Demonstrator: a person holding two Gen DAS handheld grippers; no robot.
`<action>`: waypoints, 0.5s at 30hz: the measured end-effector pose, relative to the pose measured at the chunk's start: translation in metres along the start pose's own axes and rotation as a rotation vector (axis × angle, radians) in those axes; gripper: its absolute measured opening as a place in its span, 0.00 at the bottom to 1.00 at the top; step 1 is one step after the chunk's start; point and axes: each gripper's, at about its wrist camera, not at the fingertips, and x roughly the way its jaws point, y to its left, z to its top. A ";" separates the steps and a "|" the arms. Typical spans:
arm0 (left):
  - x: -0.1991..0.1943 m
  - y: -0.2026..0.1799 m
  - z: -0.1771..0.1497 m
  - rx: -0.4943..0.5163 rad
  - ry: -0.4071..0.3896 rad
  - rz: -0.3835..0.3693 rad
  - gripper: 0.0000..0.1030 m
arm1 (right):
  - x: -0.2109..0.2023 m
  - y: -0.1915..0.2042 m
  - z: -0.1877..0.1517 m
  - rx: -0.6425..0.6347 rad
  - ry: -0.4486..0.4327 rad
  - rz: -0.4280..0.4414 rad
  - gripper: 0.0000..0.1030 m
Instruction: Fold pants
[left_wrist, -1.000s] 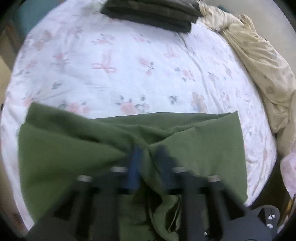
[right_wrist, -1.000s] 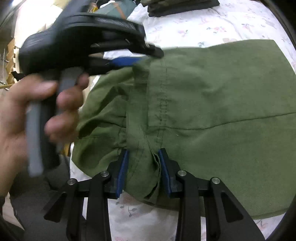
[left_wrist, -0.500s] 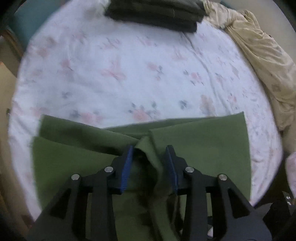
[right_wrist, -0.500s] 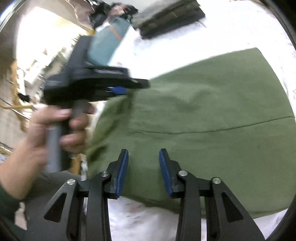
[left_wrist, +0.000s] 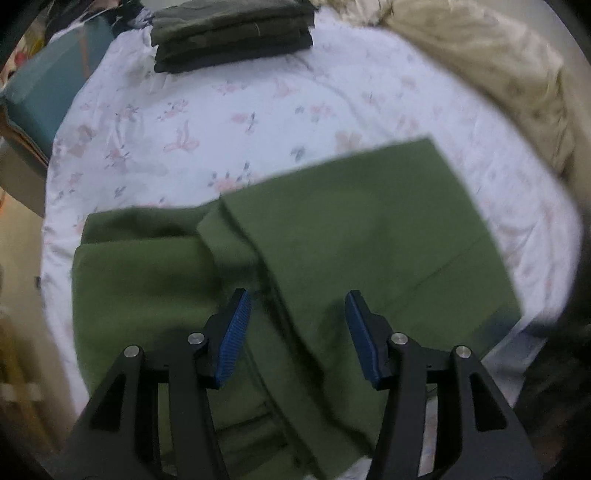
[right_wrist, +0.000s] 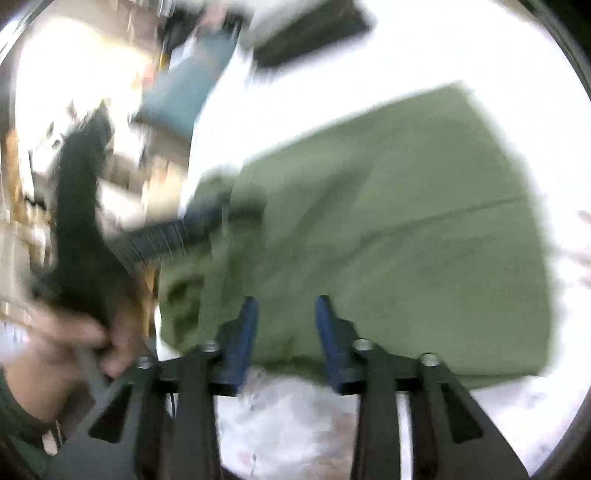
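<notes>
Olive-green pants (left_wrist: 332, 236) lie folded on a floral bedsheet (left_wrist: 236, 110), near the edge closest to both cameras. In the left wrist view the bundle's long axis runs across the picture, from a rumpled thicker end at the left to a squared, flat end at the right that angles up toward the far right. An upper layer lies over the right half; its folded edge slants from the middle down toward the near side, and a seam line crosses it near the right end. At the left end a lower layer sticks out past the upper one.

Above the near part of the cloth hangs the left gripper (left_wrist: 297, 332), pointing steeply down. Its blue pads (left_wrist: 234, 332) stand well apart and have just been opening; the fabric shows in the gap below them but nothing is pinched. In the blurred right wrist view the right gripper (right_wrist: 284, 332) sits over the near hem, jaws likewise spread and just opened wider, holding nothing. A hand (right_wrist: 66, 347) grasps the other tool's handle at that view's left.

Beyond the pants, a stack of dark folded clothes (left_wrist: 232, 33) rests at the far side of the sheet. A beige crumpled blanket (left_wrist: 491, 70) lies along the right, and a teal object (left_wrist: 48, 92) stands off the left edge.
</notes>
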 end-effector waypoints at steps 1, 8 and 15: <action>0.006 0.000 -0.004 0.006 0.012 0.017 0.52 | -0.017 -0.011 0.002 0.042 -0.063 -0.041 0.59; 0.031 0.007 -0.021 -0.035 0.068 -0.010 0.58 | -0.048 -0.086 0.002 0.225 0.063 -0.349 0.53; 0.029 0.004 -0.023 -0.033 0.072 -0.028 0.58 | -0.004 -0.029 -0.026 -0.156 0.301 -0.598 0.54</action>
